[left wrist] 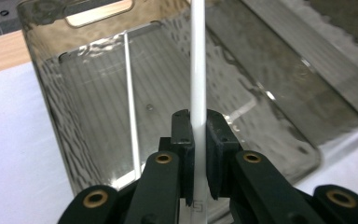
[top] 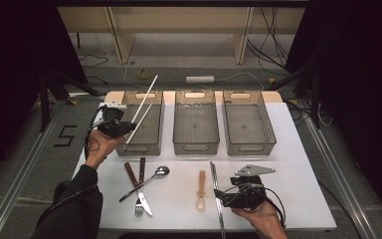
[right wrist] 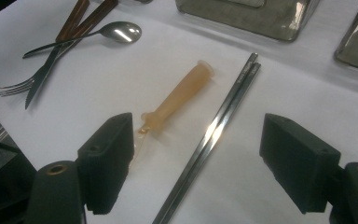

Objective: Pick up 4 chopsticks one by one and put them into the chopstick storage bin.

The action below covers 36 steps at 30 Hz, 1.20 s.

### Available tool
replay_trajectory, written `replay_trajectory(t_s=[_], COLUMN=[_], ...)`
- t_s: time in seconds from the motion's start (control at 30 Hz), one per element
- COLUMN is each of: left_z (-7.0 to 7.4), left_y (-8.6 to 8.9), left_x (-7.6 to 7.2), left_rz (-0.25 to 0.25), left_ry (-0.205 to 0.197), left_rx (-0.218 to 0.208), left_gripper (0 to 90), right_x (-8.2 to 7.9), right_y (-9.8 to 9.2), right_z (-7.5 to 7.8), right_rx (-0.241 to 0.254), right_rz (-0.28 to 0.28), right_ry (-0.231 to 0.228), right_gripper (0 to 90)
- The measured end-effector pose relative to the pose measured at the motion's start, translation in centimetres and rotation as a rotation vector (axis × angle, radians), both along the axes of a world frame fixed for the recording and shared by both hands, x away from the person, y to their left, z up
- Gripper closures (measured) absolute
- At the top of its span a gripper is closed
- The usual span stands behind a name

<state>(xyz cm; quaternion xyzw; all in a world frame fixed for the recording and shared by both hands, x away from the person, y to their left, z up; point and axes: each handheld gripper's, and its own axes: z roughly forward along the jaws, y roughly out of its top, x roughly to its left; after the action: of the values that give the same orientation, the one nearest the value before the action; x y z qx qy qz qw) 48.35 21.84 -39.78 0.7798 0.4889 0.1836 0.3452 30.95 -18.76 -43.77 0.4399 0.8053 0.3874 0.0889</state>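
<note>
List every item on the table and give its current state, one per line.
Left gripper: shut on white chopstick, above left bin.
Right gripper: open, over metal chopsticks.
Left smoky plastic bin: one white chopstick inside.
Middle bin: empty.
Right bin: empty.
Amber plastic spoon: flat on table.

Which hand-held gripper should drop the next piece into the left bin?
Left. The left hand-held gripper already clamps a white chopstick above the left bin; the right hand-held gripper is open over the metal chopsticks.
</note>
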Motion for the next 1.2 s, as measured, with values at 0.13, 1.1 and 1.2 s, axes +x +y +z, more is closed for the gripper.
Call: replay_trajectory(t_s=[0.13, 1.1, 1.2], left_z=[-0.6, -3.1, -2.6], left_y=[0.1, -0.2, -0.1], left_x=[0.6, 1.9, 1.4], left_rz=[0.015, 0.088, 0.070], left_ry=[0.012, 0.099, 0.090], left_rx=[0.012, 0.022, -0.002], left_gripper=[82.8, 65.5, 58.3], right_x=[0.0, -0.1, -0.1], right_y=[0.1, 0.1, 0.1], right_z=[-0.1, -0.1, -0.1], right_rx=[-0.006, -0.009, -0.012], right_rz=[0.006, 0.027, 0.024], right_ry=[-0.003, 0.007, 0.005], right_gripper=[26.9, 27.5, 27.5])
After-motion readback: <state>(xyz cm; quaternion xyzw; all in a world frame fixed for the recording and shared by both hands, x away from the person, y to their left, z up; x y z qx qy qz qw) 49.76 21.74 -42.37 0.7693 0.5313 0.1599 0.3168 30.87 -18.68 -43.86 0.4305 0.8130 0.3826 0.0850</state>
